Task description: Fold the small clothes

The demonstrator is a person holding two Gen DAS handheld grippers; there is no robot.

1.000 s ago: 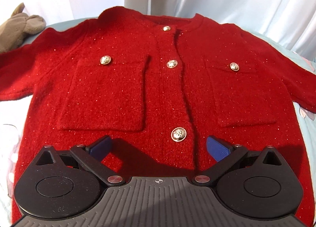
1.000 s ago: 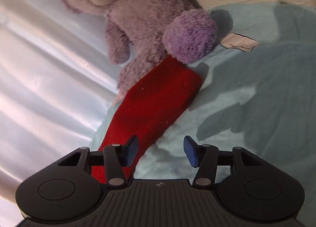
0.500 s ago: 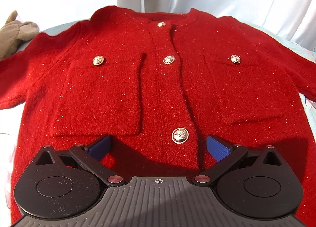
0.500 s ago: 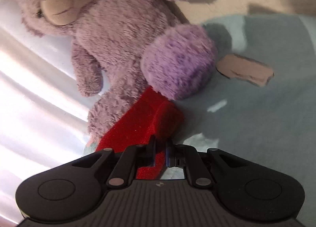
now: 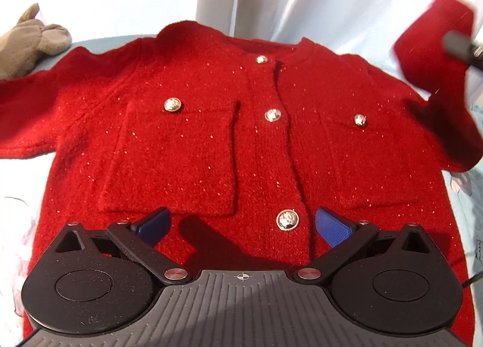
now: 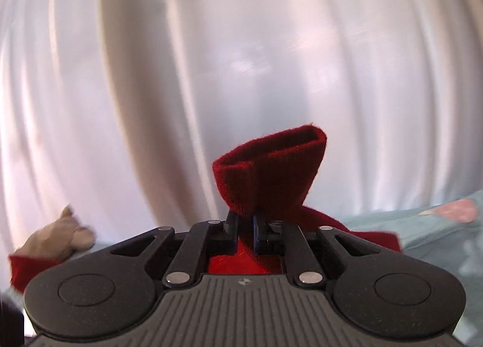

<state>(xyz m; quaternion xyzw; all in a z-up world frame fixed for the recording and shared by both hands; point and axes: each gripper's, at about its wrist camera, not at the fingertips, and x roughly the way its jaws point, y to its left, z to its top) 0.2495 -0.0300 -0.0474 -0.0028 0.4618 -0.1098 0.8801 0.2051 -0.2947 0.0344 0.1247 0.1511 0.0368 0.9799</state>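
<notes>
Cardigan (image 5: 235,148): red knit w/ glitter flecks, laid flat, front up, on pale blue bedsheet (image 6: 437,238); neckline at far side, hem nearest left wrist cam.
Buttons: gold, three down front placket, top one (image 5: 261,59) at neck, lowest (image 5: 285,220) near hem; one more on each chest pocket.
Pockets: two patch pockets, larger-looking one (image 5: 172,160) on view's left, other partly seen on right.
Sleeve, view's left (image 5: 27,111): spread out flat to the side, runs out of frame.
Sleeve, view's right (image 6: 271,175): lifted off bed, cuff end up in the air, cuff mouth open and facing up in right wrist view; blurred in left wrist view.
Right gripper (image 6: 244,226): jaws pinched tight on raised sleeve just below cuff; red knit shows between and behind fingers.
Left gripper (image 5: 241,226): jaws spread wide, blue pads either side of lowest button, above hem area; nothing between them; contact w/ knit cannot be told.
Plush toy (image 5: 30,45): grey-brown, at far left of bed, beside flat sleeve.
Curtain (image 6: 211,60): white, pleated, behind bed, fills bkgd of both views.
Sheet print (image 6: 455,214): pink patch on blue, right edge.
</notes>
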